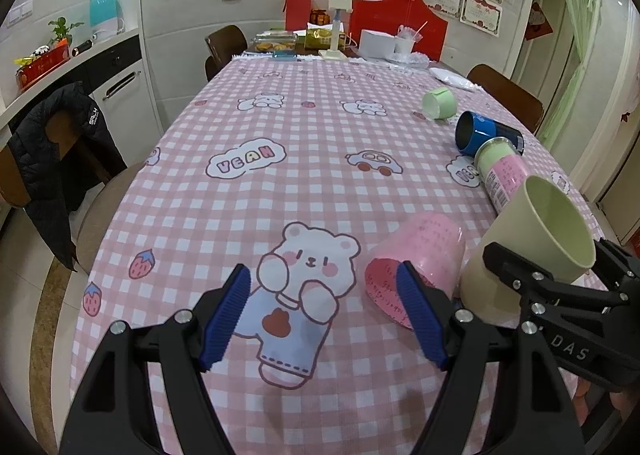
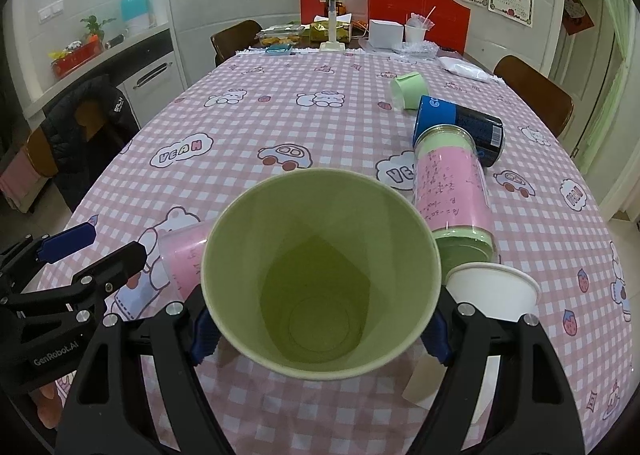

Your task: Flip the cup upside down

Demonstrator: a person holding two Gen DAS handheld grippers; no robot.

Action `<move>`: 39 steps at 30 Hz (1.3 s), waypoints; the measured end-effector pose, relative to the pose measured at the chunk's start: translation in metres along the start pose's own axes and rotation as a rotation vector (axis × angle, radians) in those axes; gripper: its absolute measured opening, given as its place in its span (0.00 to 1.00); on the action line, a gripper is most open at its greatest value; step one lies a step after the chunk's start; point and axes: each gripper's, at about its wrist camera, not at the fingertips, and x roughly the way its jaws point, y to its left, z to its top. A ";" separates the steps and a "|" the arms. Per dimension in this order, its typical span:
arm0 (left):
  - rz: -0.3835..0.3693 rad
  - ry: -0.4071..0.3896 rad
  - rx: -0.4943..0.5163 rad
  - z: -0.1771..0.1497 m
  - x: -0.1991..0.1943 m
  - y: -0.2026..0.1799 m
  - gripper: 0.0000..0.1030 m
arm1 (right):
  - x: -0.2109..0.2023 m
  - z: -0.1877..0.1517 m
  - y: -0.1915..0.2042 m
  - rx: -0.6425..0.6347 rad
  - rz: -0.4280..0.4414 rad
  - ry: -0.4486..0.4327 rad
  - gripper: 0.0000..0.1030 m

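A tall pale green cup [image 2: 320,275] is held in my right gripper [image 2: 320,329], shut on its body, mouth tilted up toward the camera. In the left wrist view the same cup [image 1: 532,251] is at the right, tilted, with the right gripper [image 1: 552,283] around it. My left gripper [image 1: 324,307] is open and empty above the tablecloth, its right finger beside a pink cup [image 1: 416,259] lying on its side. That pink cup [image 2: 184,259] shows partly behind the green cup.
A pink checked tablecloth [image 1: 280,183] covers the table. A pink-green can [image 2: 452,195], a blue can [image 2: 460,127] and a small green cup [image 2: 410,90] lie on their sides at right. A white paper cup [image 2: 492,289] stands near my right finger. Chairs and clutter ring the far end.
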 end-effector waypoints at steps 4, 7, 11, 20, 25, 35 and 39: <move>0.005 0.003 -0.006 -0.001 0.002 0.001 0.72 | 0.003 -0.001 -0.002 0.007 0.007 0.005 0.73; 0.008 0.008 -0.008 -0.001 0.004 0.000 0.72 | 0.003 -0.003 -0.004 0.016 0.015 0.009 0.73; 0.005 0.011 -0.012 0.000 0.004 0.000 0.72 | 0.000 -0.003 -0.004 0.018 0.021 0.003 0.73; 0.020 -0.011 -0.013 -0.001 -0.009 -0.001 0.72 | -0.024 0.001 -0.003 0.028 0.040 -0.060 0.78; 0.030 -0.043 -0.016 -0.002 -0.027 -0.003 0.72 | -0.046 0.000 -0.007 0.034 0.038 -0.116 0.83; 0.037 -0.154 0.008 -0.007 -0.077 -0.024 0.72 | -0.103 -0.013 -0.021 0.038 -0.010 -0.272 0.87; 0.035 -0.223 0.010 -0.011 -0.101 -0.034 0.72 | -0.124 -0.022 -0.027 0.035 -0.031 -0.337 0.89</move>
